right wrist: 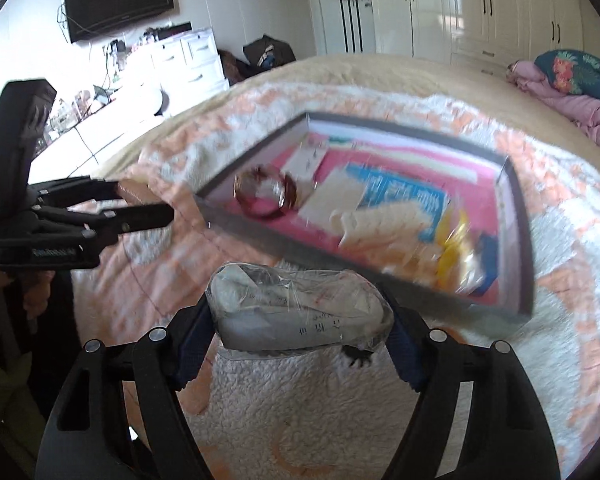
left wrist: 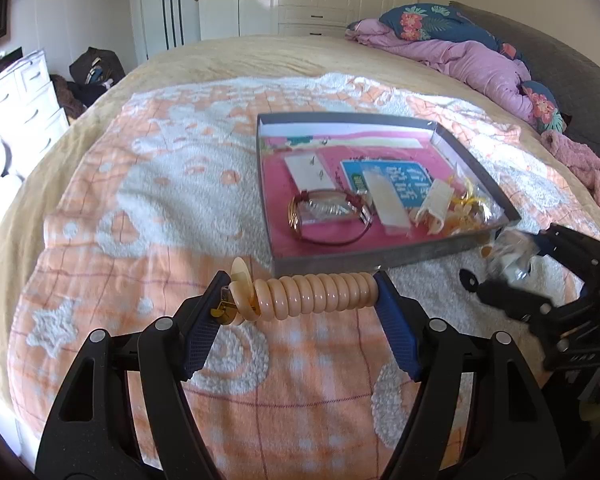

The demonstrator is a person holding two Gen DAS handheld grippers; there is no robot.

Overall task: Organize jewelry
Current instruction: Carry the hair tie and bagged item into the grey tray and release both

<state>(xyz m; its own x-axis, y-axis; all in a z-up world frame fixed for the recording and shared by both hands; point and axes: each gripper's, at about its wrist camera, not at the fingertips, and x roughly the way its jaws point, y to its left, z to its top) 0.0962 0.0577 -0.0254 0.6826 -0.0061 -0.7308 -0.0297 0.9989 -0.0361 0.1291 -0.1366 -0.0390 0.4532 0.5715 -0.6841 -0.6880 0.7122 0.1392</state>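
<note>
On the bed, over an orange-and-white blanket [left wrist: 148, 184], left to right: left gripper [left wrist: 300, 292] clamped on a peach coil [left wrist: 320, 294], pads pressing both ends, coil lifted off the blanket, small disc at its left end; beyond it a grey tray [left wrist: 380, 258] with pink floor, holding a bangle [left wrist: 328, 216], earring card [left wrist: 306, 168], blue card [left wrist: 396, 178], white clip [left wrist: 434, 206], yellow bits at the right corner; right gripper [right wrist: 300, 312] closed on a clear bag [right wrist: 300, 312] with something white inside, held just in front of the tray's near wall, jaws fairly wide around it; right view blurred, bag contents not readable; purple duvet [left wrist: 472, 60] at far right.
</note>
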